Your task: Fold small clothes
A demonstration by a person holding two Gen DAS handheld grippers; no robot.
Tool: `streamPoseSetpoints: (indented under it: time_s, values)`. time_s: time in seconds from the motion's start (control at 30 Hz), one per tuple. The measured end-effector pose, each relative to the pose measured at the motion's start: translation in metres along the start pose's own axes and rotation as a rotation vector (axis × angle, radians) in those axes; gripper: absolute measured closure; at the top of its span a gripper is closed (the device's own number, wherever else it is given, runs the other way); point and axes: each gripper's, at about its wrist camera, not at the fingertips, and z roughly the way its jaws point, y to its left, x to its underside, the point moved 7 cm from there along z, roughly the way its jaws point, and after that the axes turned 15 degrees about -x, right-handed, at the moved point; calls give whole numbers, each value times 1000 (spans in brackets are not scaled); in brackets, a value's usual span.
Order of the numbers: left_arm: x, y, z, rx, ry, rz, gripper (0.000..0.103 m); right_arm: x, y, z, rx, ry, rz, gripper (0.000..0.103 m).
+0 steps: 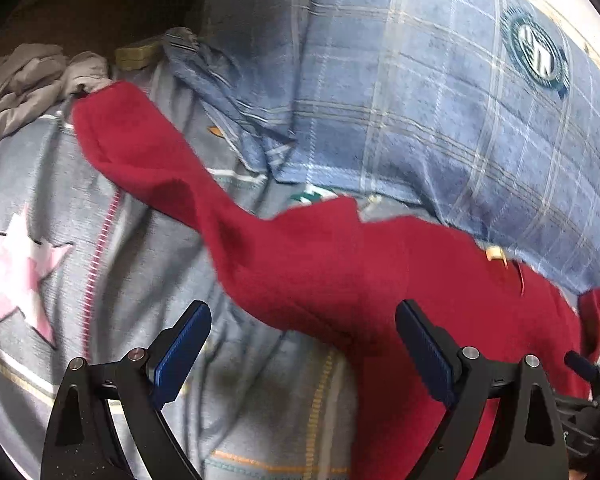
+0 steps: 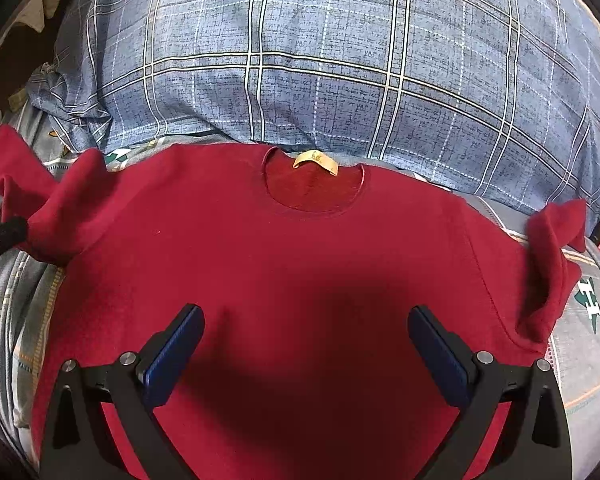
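Observation:
A small red sweater lies spread flat on the bed, neck hole and tan label toward the pillow. Its two sleeves are bunched at the sides, one sleeve on the left and one on the right. My right gripper is open and empty, hovering over the sweater's lower middle. In the left wrist view the sweater runs across the frame with its long sleeve stretched to the upper left. My left gripper is open and empty, over the sleeve's lower edge.
A blue plaid pillow lies just beyond the sweater's collar. The bed sheet is grey with a pink star. Crumpled grey clothes lie at the far left. The other gripper's black tip shows at the left edge.

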Motion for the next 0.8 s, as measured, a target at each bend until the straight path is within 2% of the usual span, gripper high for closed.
streamPoseSetpoints:
  time_s: [0.17,0.23,0.33,0.47,0.53,0.6,0.63,0.67,0.73,0.8]
  values:
    - [-30,50,2,-88,-28,-124,9,-3,2,-1,-22,-5,1,1]
    - [-47,74,4,-107,-47,-204,10,-4,3,-1,-33,-6,2,1]
    - [-69,97,8,-144,-79,-275,10,-7,7,1,-54,-6,4,1]
    - [-91,119,32,-239,-57,-286,22,-7,12,4,-80,-3,9,1]
    - [-96,125,47,-260,-25,-300,27,-7,14,6,-97,1,15,1]
    - [-109,123,55,-280,-65,-281,30,-7,15,7,-109,2,21,1]
    - [-113,121,58,-291,-73,-258,35,-7,16,8,-114,3,24,1]
    - [-115,116,65,-289,-53,-228,51,-7,16,8,-118,4,26,1]
    - [-117,115,72,-301,-49,-203,91,-8,17,9,-126,6,28,1]
    - [-116,115,80,-233,-7,-221,95,-8,17,9,-129,6,32,1]
